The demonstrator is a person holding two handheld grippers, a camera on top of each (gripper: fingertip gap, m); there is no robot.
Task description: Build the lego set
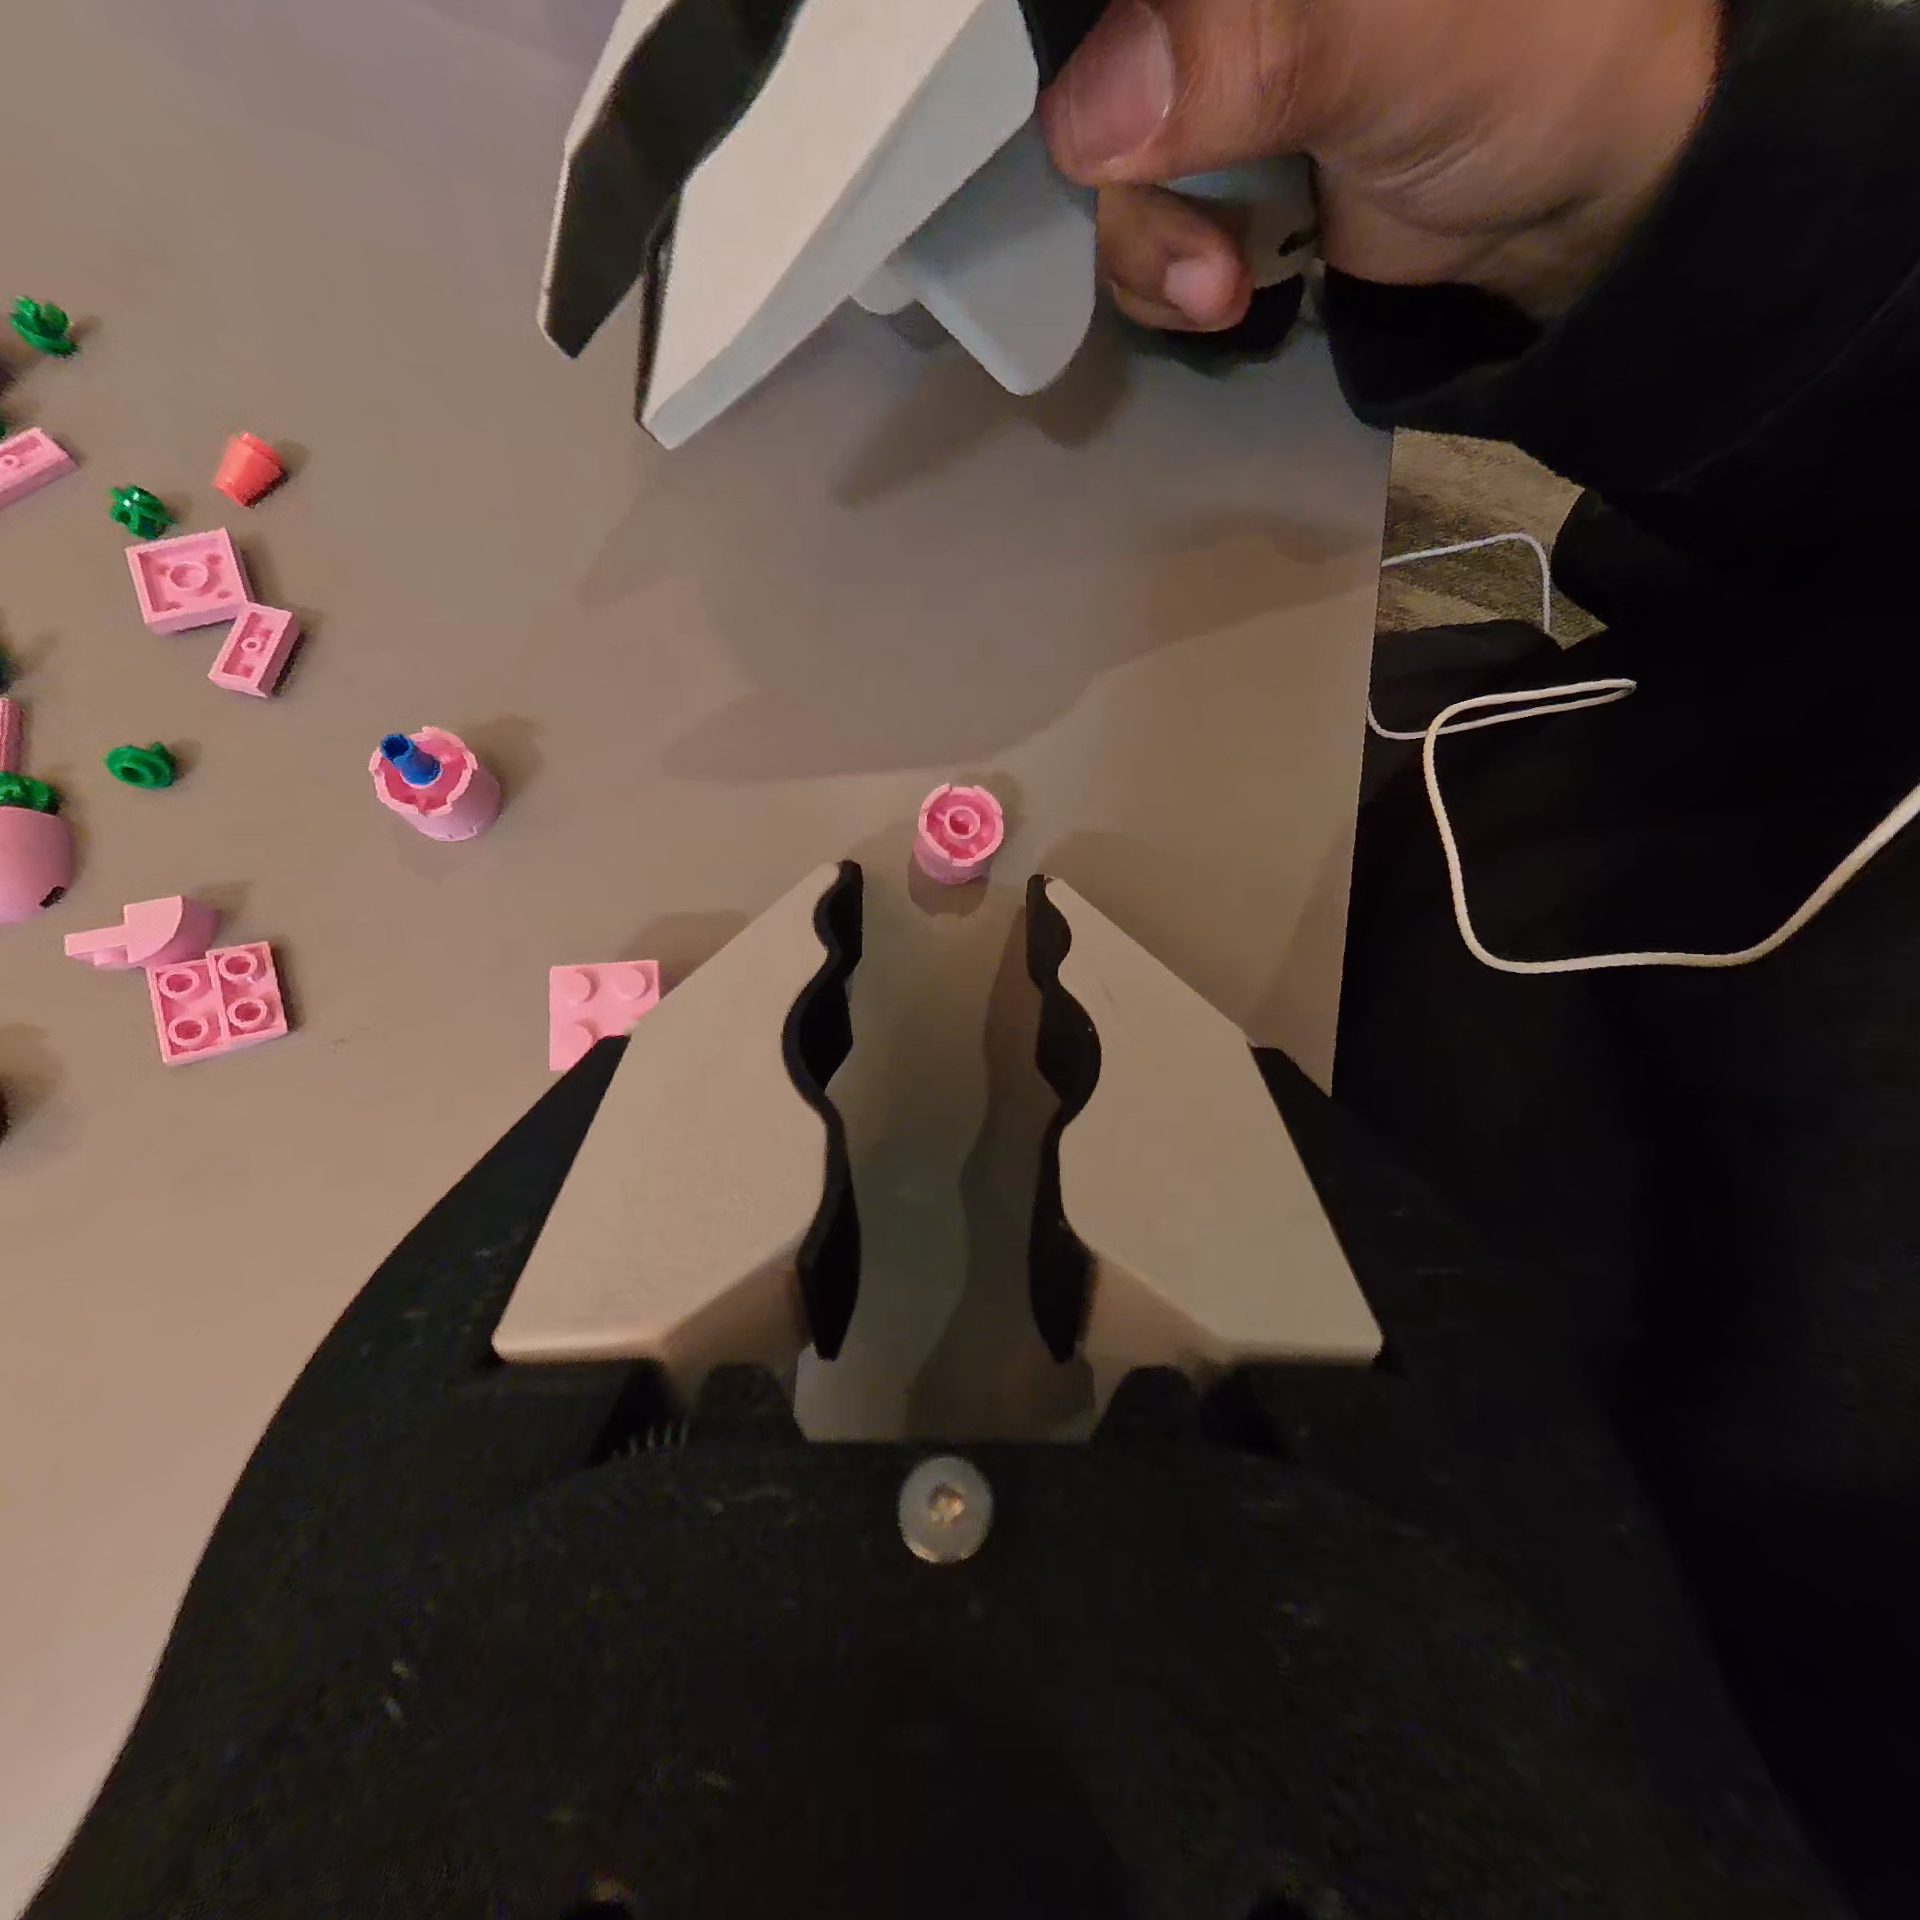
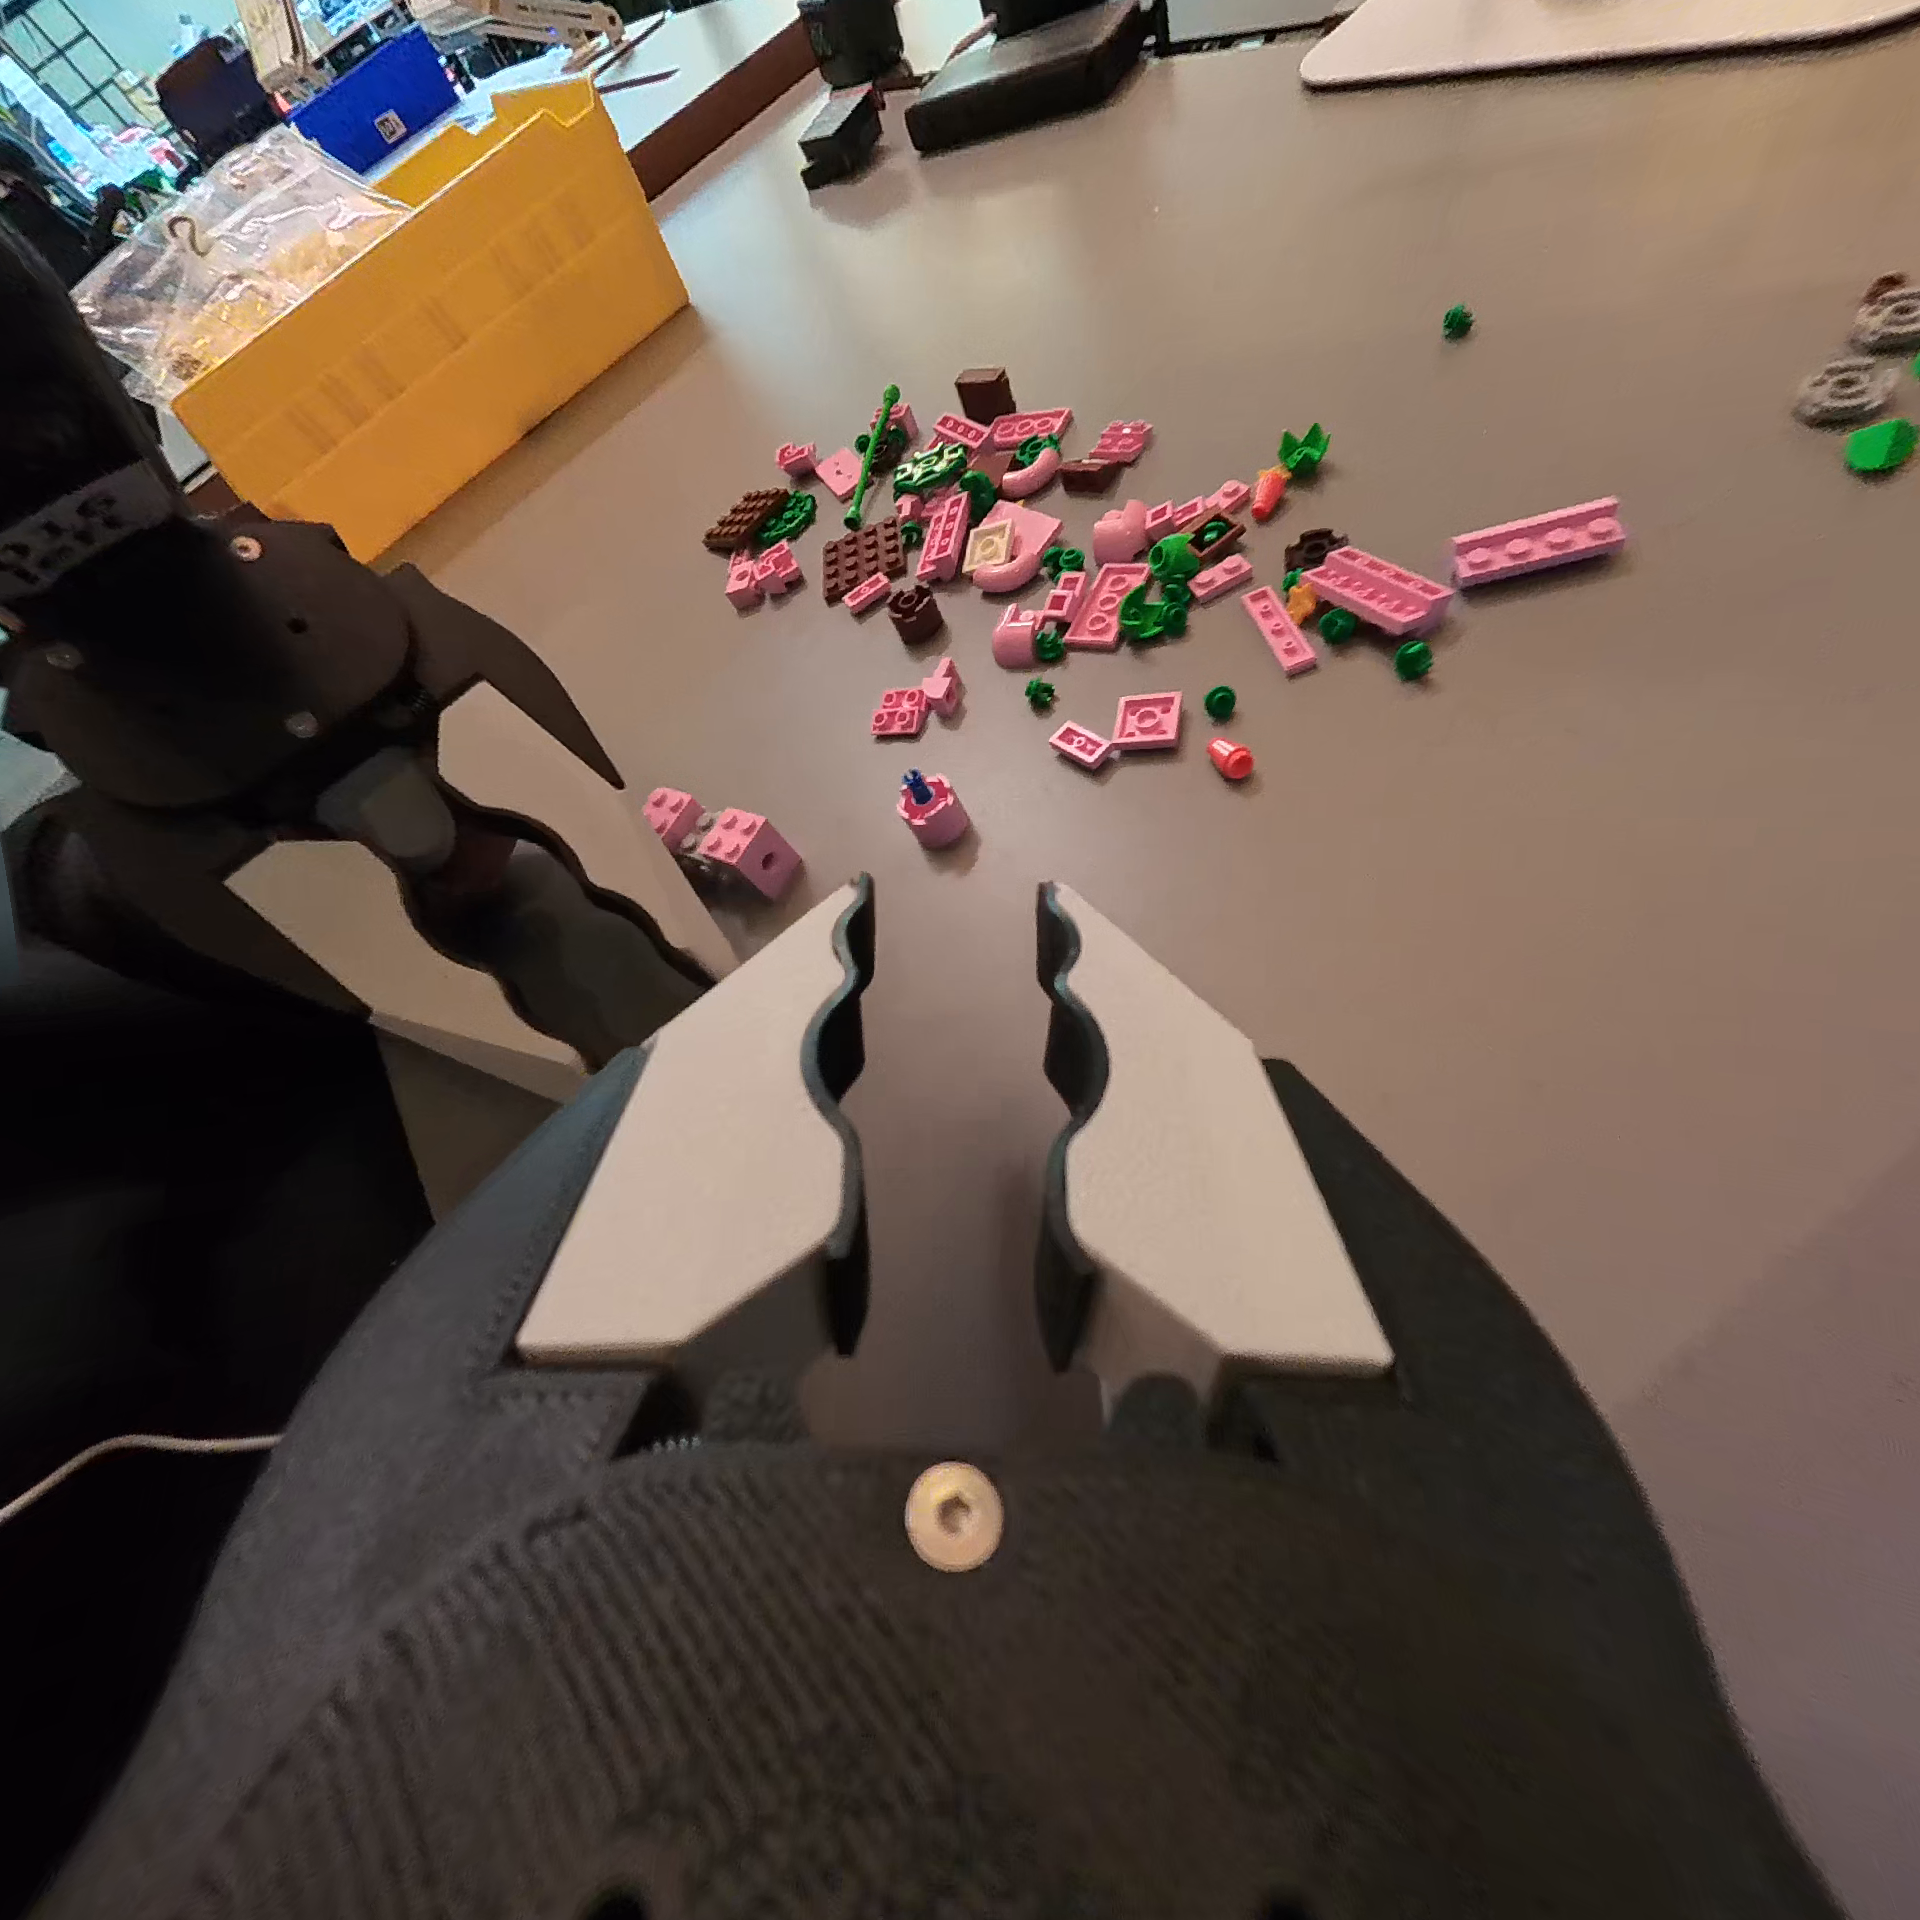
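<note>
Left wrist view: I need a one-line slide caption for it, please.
Open left gripper poised just short of a round pink brick on the table, with the right gripper hovering beyond.

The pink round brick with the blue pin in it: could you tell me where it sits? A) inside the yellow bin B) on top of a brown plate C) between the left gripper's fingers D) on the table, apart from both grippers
D: the pink round brick with its blue pin stands alone on the table, ahead of the open right gripper and off to the side of the left gripper.
</note>
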